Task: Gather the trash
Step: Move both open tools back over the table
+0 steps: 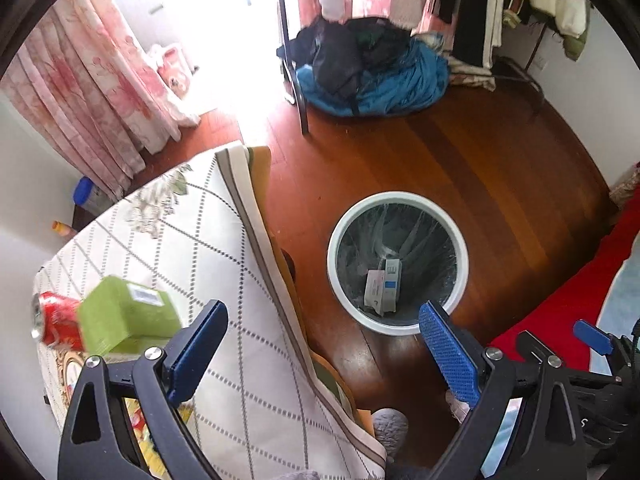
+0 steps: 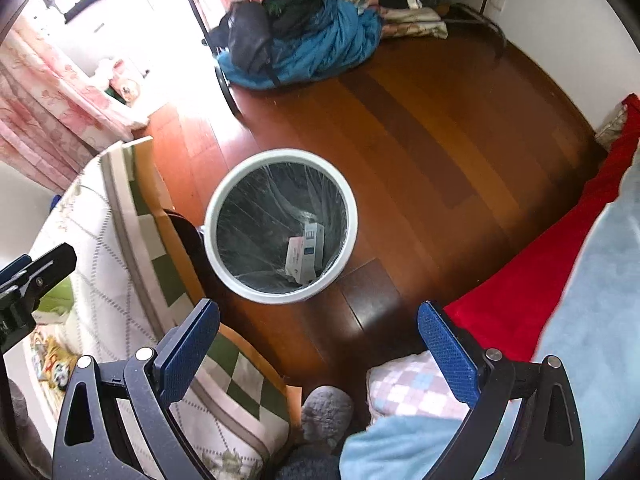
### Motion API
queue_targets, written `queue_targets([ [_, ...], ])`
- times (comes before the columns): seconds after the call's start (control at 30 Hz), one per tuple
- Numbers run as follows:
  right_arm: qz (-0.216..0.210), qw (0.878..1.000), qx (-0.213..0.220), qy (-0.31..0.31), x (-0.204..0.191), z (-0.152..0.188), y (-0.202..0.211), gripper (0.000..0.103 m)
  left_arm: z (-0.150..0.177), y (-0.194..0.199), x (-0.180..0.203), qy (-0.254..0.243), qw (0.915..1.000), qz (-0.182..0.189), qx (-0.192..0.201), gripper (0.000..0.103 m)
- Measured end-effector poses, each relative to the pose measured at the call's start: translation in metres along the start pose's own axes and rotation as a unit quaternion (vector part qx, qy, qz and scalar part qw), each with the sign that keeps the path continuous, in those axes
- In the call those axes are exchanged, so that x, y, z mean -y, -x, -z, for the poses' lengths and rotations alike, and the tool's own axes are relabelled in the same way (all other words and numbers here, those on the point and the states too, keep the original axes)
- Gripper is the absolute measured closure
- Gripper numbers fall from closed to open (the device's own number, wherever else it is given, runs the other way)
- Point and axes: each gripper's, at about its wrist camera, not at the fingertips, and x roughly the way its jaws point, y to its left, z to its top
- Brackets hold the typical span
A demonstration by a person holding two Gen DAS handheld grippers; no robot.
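A white round bin point(image 1: 336, 276) point(image 2: 352, 216) with a clear liner stands on the wooden floor beside the table. Two small cartons point(image 1: 382, 284) point(image 2: 306, 252) lie at its bottom. On the tablecloth at the left rest a green box point(image 1: 124, 314) and a red can point(image 1: 56, 320) on its side behind it. My left gripper point(image 1: 324, 344) is open, its left finger over the table near the green box, its right finger by the bin's rim. My right gripper point(image 2: 320, 348) is open and empty above the floor, just short of the bin.
The table point(image 1: 168, 248) wears a white patterned cloth with a striped hem. A heap of blue and dark clothes point(image 1: 372, 68) lies by a rack at the back. A red blanket point(image 2: 540, 264) and pale blue fabric fill the right. A grey slipper point(image 2: 326, 412) sits below.
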Motion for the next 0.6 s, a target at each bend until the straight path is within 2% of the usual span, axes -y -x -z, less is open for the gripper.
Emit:
queue_targets([
  [0.37,-0.013,0.997,0.076,0.007,-0.010,0.036,0.119,0.002,0.035,0.085,-0.014,0.020,0.9981,0.013,0.057,0.005],
  [0.6,-0.064,0.993,0.100,-0.001,-0.030,0.071,0.169,0.002,0.073,0.136,-0.051,0.068,0.9938,0.006,0.088,0.005],
])
